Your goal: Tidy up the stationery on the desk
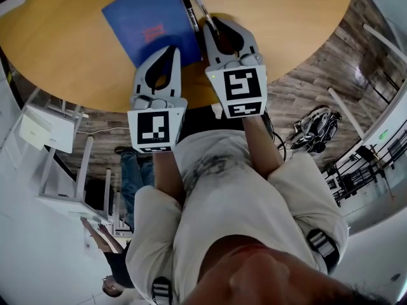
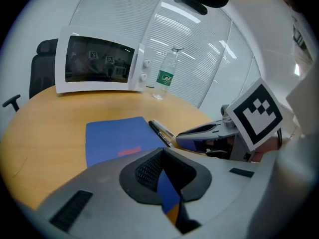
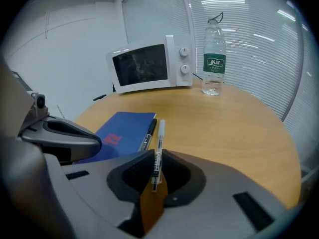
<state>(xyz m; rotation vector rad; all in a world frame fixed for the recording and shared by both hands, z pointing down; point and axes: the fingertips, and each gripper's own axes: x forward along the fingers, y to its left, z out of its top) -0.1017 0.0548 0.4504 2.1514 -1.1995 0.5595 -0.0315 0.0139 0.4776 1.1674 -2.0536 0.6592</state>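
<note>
Right gripper view, slim white pen (image 3: 157,152), blue notebook (image 3: 122,129)

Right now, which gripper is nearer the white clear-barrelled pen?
Right. The right gripper is shut on the white pen's near end; the left gripper is over the blue notebook, beyond the black pen.

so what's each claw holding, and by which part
Left claw pinches the notebook by its near edge; right claw pinches the white pen by its near end.
</note>
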